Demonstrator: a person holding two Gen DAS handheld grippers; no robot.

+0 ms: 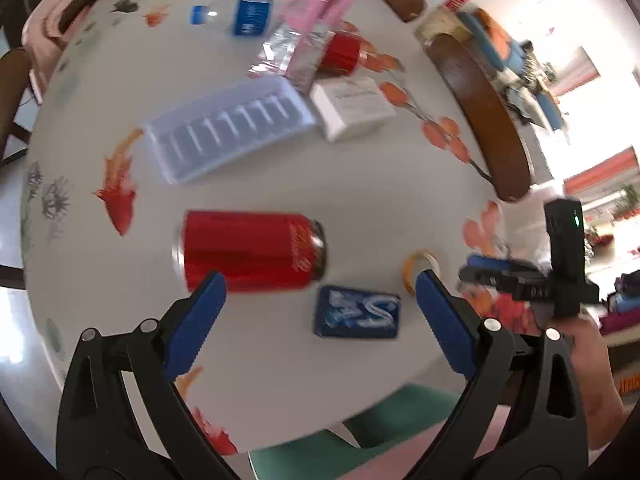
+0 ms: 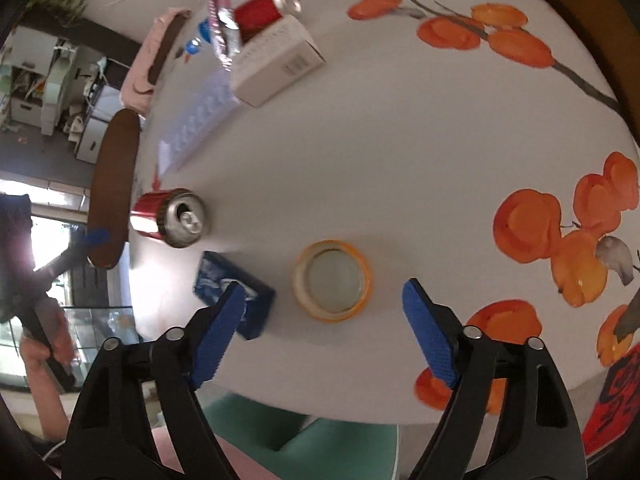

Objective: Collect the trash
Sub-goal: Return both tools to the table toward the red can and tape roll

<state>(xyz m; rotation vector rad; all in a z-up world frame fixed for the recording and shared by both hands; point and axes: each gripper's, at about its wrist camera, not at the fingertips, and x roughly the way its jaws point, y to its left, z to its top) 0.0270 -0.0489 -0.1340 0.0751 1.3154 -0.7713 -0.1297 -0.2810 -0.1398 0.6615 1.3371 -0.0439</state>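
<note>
On my left wrist camera the round white table [image 1: 280,184] curves away, its near rim running from 7 to 5 o'clock with a green seat [image 1: 360,436] below it. Brown chair backs [image 1: 480,120] crowd the rim at 1 to 3 o'clock. The barest stretch of tabletop lies at centre, between the far clutter and the near items. My left gripper [image 1: 320,320] hangs spread wide above the table, pads gripping nothing. A red can [image 1: 248,250] lies on its side just past the left pad at 9 o'clock of the gap; a small blue packet [image 1: 357,312] lies flat between the fingers. An orange-rimmed lid [image 1: 420,270] sits just beside the right pad at 2 o'clock. Further off, at 12 o'clock, lie a clear ribbed tray [image 1: 228,128], apparently empty, a white box [image 1: 352,106], a second red can [image 1: 340,54], a pink and foil wrapper [image 1: 312,28] and a water bottle [image 1: 236,16]. The right gripper [image 1: 500,272] shows at 3 o'clock, blurred.

On my right wrist camera the table's [image 2: 400,140] near rim runs across 6 o'clock, with open white surface through the middle and painted orange flowers [image 2: 560,240] toward 3 o'clock. My right gripper [image 2: 324,320] is wide apart, holding nothing. The orange-rimmed lid [image 2: 332,280] lies open side up, empty, just ahead of the gap. The blue packet [image 2: 236,292] lies under the left pad. The red can [image 2: 170,218] lies at 10 o'clock, opened top facing me. The white box [image 2: 276,64], clear tray [image 2: 196,120] and second can [image 2: 264,8] cluster at 11 o'clock.
</note>
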